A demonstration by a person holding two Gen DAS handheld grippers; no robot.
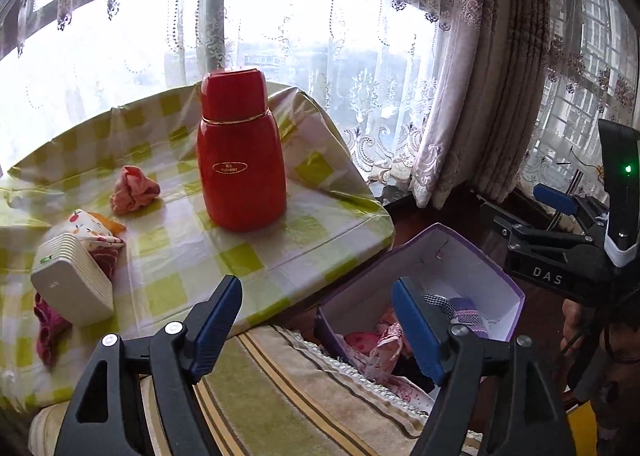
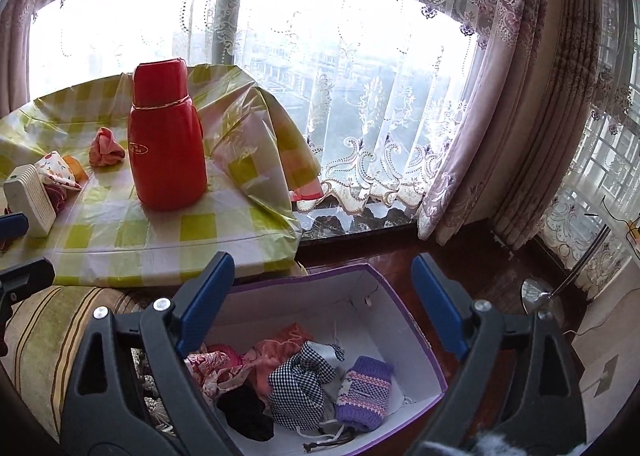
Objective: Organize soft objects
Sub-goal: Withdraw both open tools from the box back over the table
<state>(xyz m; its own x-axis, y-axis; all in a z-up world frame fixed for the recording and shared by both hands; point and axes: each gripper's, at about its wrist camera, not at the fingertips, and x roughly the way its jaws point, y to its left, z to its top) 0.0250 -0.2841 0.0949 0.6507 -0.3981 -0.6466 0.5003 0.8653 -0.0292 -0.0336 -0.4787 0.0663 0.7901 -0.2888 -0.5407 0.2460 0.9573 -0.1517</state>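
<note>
A white box with a purple rim (image 2: 360,284) stands on the floor below the table. It holds a checked pouch (image 2: 300,384), a purple knitted piece (image 2: 364,392), pink floral cloth (image 2: 212,368) and black cloth (image 2: 244,412). My right gripper (image 2: 322,262) hangs open above the box, with nothing between its fingers. My left gripper (image 1: 316,288) is open and empty over the table's near edge, left of the box (image 1: 460,256). On the table lie a crumpled pink cloth (image 1: 134,190), a fruit-print cloth (image 1: 94,230) and a dark pink cloth (image 1: 48,328), partly under a white device.
A red flask (image 1: 240,152) stands mid-table on the green-checked cloth (image 1: 168,252). A white ribbed device (image 1: 72,284) sits at the left. A striped cushion (image 1: 280,396) lies below the table edge. Lace curtains and a window close the far side. A lamp base (image 2: 536,292) stands at the right.
</note>
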